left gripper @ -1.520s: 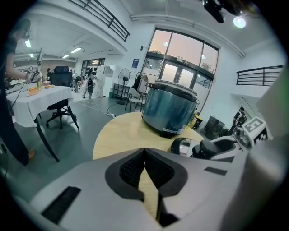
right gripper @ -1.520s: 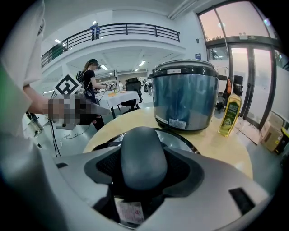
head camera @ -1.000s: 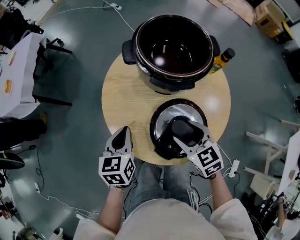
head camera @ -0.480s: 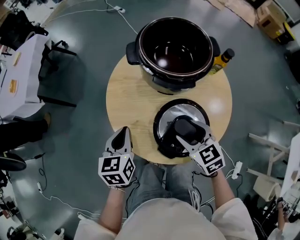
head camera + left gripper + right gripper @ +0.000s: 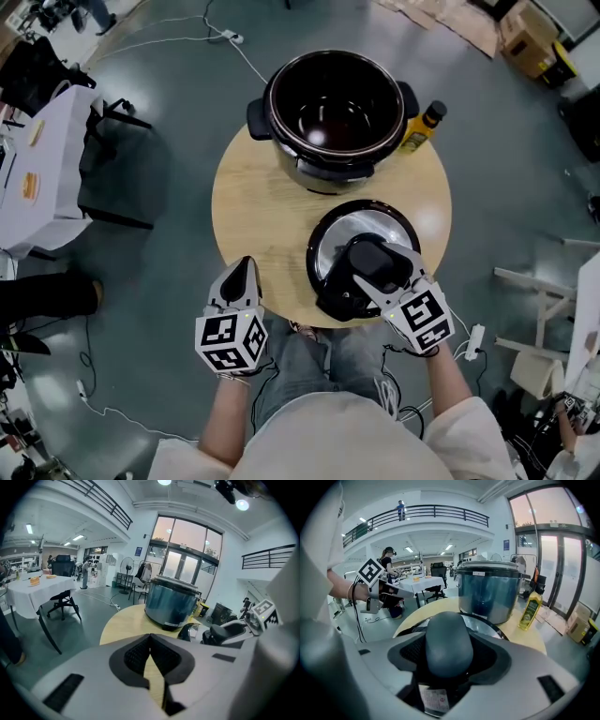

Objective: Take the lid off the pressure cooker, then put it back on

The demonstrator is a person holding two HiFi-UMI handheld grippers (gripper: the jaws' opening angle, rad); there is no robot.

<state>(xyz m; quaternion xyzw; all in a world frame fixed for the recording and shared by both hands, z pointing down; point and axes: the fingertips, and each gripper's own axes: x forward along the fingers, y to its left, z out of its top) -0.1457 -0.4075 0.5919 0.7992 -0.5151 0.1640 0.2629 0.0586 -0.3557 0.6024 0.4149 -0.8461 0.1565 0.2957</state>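
Round table (image 5: 253, 216), right tool (image 5: 380, 266) gripping lid (image 5: 361, 225)

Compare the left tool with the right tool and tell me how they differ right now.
The right tool is clamped on the lid handle; the left tool holds nothing, its jaws closed to a thin slit. The right tool reaches in over the lid, while the left tool hangs at the near edge of the table, apart from the lid. Both point toward the open cooker.

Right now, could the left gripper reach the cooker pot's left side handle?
Probably yes: only bare table lies between the left gripper and that handle; the lid, held by the right gripper, sits off to the right.
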